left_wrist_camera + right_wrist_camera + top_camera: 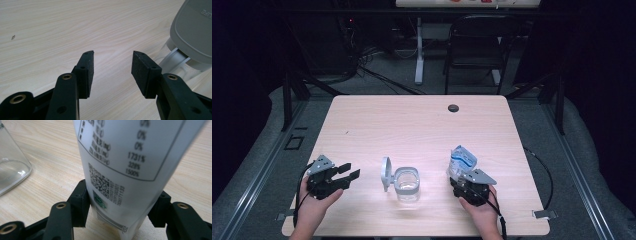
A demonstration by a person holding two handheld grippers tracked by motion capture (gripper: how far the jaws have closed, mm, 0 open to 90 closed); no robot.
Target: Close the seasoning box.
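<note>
A clear glass jar stands at the table's near middle, its grey hinged lid swung open on its left side. A white and blue printed pouch stands upright to the jar's right. My right gripper is shut on the pouch's lower part; the right gripper view shows the pouch squeezed between both jaws of that gripper, with the jar off to the left. My left gripper rests left of the jar, open and empty. The left gripper view has the gripper over bare wood and the lid at right.
The light wood table has a small dark round disc near its far edge. Beyond the table stand a black chair and a white post, with cables on the floor. Metal rails run along both sides.
</note>
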